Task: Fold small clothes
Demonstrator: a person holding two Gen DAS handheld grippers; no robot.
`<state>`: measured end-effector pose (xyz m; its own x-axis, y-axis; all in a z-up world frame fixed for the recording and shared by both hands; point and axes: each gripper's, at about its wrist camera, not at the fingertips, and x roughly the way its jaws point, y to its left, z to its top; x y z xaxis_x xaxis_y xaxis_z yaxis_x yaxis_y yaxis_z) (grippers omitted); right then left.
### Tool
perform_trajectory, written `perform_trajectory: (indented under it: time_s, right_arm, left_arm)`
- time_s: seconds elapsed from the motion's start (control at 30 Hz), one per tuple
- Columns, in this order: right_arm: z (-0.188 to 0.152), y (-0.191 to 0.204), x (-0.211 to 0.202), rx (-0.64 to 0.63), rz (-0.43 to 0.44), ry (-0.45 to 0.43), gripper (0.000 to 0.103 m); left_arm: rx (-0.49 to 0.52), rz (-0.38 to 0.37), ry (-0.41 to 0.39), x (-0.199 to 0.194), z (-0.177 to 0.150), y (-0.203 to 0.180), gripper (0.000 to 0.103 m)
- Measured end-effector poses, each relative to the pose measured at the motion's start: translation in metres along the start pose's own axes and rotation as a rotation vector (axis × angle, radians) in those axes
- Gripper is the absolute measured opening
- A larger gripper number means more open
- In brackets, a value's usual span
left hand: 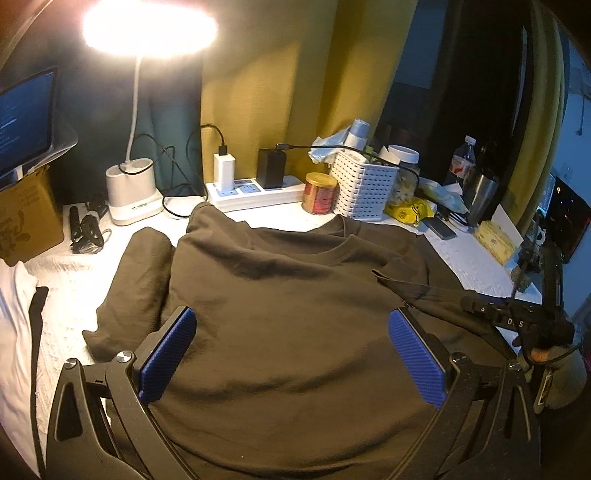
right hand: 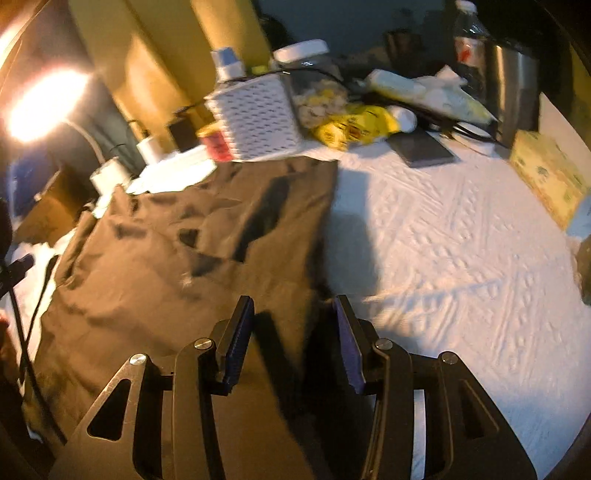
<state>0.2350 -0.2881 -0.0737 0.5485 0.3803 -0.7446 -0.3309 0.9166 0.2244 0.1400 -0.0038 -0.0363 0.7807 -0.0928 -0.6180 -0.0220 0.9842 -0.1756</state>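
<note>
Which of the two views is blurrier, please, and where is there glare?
Right wrist view: motion-blurred throughout, the white basket smeared, lamp flaring at left. Left wrist view: sharp, but the lamp head blows out to white glare; brown shirt evenly lit.

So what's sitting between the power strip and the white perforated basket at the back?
A small red-labelled tin with a gold lid stands between the power strip and the basket, clearest in the left wrist view.

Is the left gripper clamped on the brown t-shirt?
No. The left gripper has its blue pads wide apart above the brown t-shirt, gripping nothing.
</note>
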Motion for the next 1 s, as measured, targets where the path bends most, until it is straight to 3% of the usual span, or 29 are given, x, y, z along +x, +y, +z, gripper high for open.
perform_trajectory:
  time_s: [0.07, 0.1, 0.13, 0.3, 0.43, 0.57, 0.7, 0.83, 0.97, 1.0]
  right_arm:
    - [-0.002, 0.009, 0.001, -0.049, -0.01, 0.002, 0.032]
    - [-0.003, 0.013, 0.002, -0.071, -0.022, 0.004, 0.017]
    - [-0.004, 0.016, 0.001, -0.082, -0.034, -0.002, 0.015]
    - [-0.006, 0.026, -0.016, -0.134, -0.051, -0.063, 0.015]
    - [-0.008, 0.035, -0.023, -0.202, -0.117, -0.095, 0.015]
    - [-0.01, 0.029, -0.023, -0.169, -0.152, -0.102, 0.015]
    - [-0.014, 0.037, -0.025, -0.179, -0.103, -0.095, 0.015]
    - [-0.019, 0.056, -0.019, -0.236, -0.037, -0.03, 0.015]
    - [-0.031, 0.073, -0.011, -0.301, -0.031, 0.038, 0.016]
    - [-0.034, 0.075, -0.01, -0.31, -0.028, 0.056, 0.02]
  left_arm:
    - [-0.001, 0.003, 0.004, 0.0, 0.0, -0.001, 0.102]
    - [-0.002, 0.003, 0.006, 0.0, -0.001, -0.001, 0.102]
    - [-0.005, 0.004, 0.009, -0.001, -0.001, -0.001, 0.102]
    - [-0.012, 0.01, 0.015, -0.005, -0.005, 0.002, 0.102]
    - [-0.017, 0.008, 0.014, -0.008, -0.007, 0.003, 0.102]
    - [-0.016, 0.005, 0.012, -0.013, -0.01, 0.003, 0.102]
    - [-0.019, 0.004, 0.013, -0.016, -0.013, 0.005, 0.102]
    - [-0.026, 0.002, 0.008, -0.02, -0.014, 0.008, 0.102]
    - [-0.036, 0.001, 0.009, -0.022, -0.018, 0.012, 0.102]
    - [-0.039, 0.0, 0.012, -0.022, -0.019, 0.014, 0.102]
